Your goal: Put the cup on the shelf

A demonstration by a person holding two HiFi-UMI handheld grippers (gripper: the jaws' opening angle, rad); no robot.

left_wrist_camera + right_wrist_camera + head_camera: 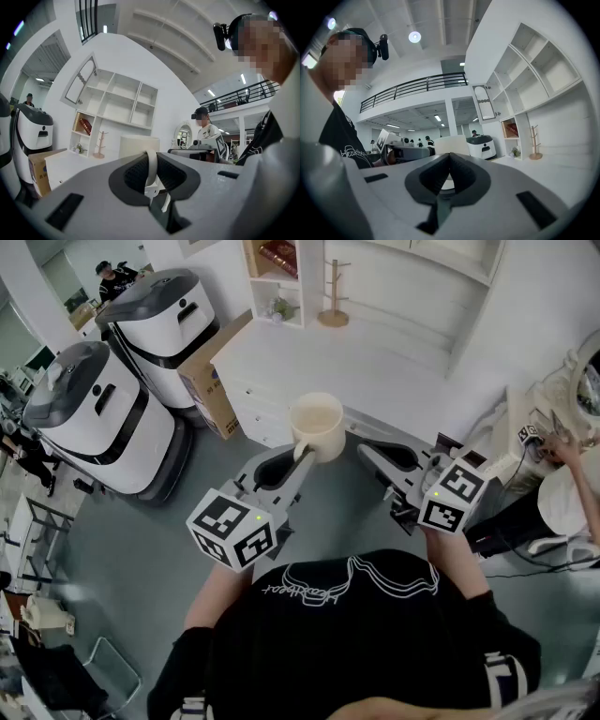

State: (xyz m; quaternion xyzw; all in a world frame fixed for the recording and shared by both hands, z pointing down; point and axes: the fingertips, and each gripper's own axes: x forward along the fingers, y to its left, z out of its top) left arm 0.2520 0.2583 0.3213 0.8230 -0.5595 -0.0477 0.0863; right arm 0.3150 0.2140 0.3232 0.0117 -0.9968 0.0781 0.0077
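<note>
While the white shelf unit (281,277) stands behind the white counter (375,362), the cream cup (317,427) hangs in the air before it, its handle (151,166) pinched in the left gripper (302,454). Just beside it, the right gripper (363,448) is empty, jaws together.

The left hand-held gripper (153,160) pinches the white handle (151,169) of the cup (137,146); the open shelf (117,101) stands at eleven o'clock.
</note>
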